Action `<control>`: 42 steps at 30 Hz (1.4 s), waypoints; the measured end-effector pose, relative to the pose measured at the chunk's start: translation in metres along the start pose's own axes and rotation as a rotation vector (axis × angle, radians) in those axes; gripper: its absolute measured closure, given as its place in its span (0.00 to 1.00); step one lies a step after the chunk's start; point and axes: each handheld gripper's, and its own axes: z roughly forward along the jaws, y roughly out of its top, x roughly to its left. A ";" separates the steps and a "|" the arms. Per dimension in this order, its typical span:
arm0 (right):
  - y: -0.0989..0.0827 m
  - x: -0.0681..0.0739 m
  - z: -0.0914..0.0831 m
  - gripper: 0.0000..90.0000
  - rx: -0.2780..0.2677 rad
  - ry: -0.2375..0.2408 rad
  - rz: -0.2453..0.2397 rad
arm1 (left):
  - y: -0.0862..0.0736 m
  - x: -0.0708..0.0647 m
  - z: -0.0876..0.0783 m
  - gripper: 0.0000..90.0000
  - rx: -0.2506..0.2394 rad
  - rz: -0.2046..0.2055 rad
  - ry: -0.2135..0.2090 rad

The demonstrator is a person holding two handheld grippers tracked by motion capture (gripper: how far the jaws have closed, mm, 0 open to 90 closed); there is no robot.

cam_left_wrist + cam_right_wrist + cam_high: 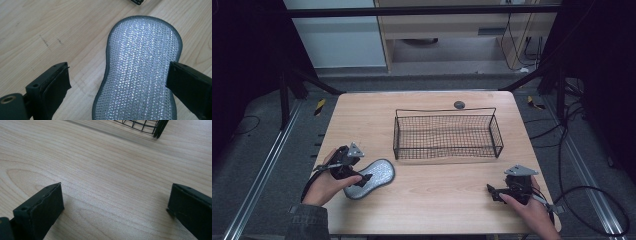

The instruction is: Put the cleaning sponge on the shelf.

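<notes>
A silvery, peanut-shaped scrubbing pad (373, 177) with a grey edge lies flat on the wooden table (437, 200) at front left. My left gripper (362, 179) hovers over its near end, open, with one jaw on each side of the pad (140, 70); the right jaw sits at the pad's edge. My right gripper (493, 192) rests low at front right, open, with bare wood between its jaws (115, 202). A black wire basket (447, 134) stands empty at the table's middle back.
A small dark round grommet (459, 104) sits in the table near the far edge, behind the basket. A corner of the basket (147, 126) shows ahead of my right gripper. Cables trail on the floor at the right.
</notes>
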 end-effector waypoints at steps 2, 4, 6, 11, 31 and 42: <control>0.000 0.000 0.000 0.00 0.000 0.000 0.000 | 0.002 -0.002 0.002 0.04 0.007 0.006 -0.006; 0.000 0.000 0.000 0.00 0.000 0.000 0.000 | 0.003 -0.005 0.004 0.04 0.015 0.013 -0.011; 0.000 0.000 0.000 0.00 0.000 0.000 0.000 | 0.005 -0.007 0.005 0.04 0.028 0.023 -0.019; 0.000 0.000 0.000 0.00 0.000 0.000 0.000 | 0.008 -0.011 0.007 0.04 0.033 0.044 -0.026; 0.000 0.000 0.000 0.00 0.000 0.002 -0.002 | 0.010 -0.016 0.020 0.04 0.100 0.055 -0.056; 0.000 0.000 0.000 0.00 0.000 0.004 -0.003 | 0.010 -0.013 0.022 0.06 0.090 0.046 -0.065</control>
